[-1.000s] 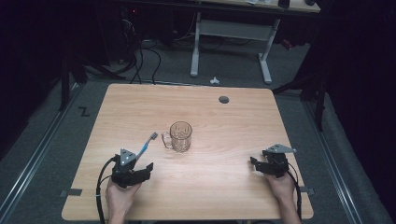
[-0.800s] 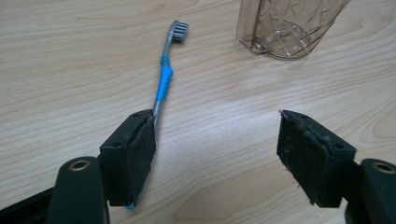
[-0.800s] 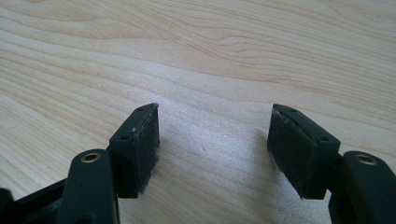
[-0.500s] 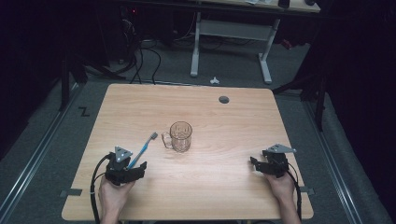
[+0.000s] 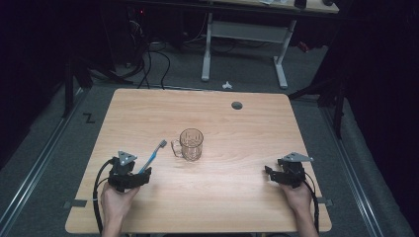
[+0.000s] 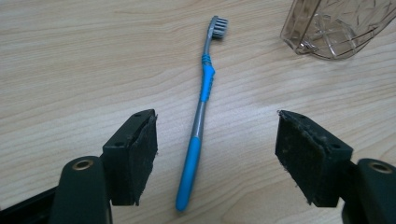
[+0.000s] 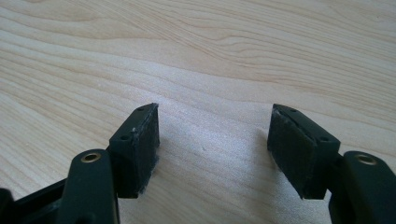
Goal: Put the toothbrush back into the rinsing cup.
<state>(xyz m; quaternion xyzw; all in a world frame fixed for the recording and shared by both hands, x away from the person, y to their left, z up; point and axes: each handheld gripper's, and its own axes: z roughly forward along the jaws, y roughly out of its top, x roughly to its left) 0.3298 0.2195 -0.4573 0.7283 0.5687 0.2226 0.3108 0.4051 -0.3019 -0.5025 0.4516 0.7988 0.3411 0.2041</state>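
Observation:
A blue and grey toothbrush (image 6: 201, 116) lies flat on the wooden table (image 5: 232, 128), bristles pointing away from me, also seen as the toothbrush (image 5: 154, 152) in the high view. My left gripper (image 6: 215, 158) is open, its jaws standing on either side of the handle's near end without touching it; from above the left gripper (image 5: 134, 177) sits at the table's front left. A clear glass mug (image 5: 190, 144) stands upright at mid-table, and the mug (image 6: 336, 25) is tilted in at the left gripper view's top right. My right gripper (image 7: 212, 149) is open over bare wood, at the front right (image 5: 276, 175).
A small dark round hole (image 5: 237, 105) marks the table's far side. Behind the table stand a white desk frame (image 5: 244, 39) and cables on the grey floor. Bare wood stretches between the mug and the right gripper.
My left gripper has drawn back toward the front edge and a little to the left, so its jaws now straddle the toothbrush handle's near end. The right gripper has not moved.

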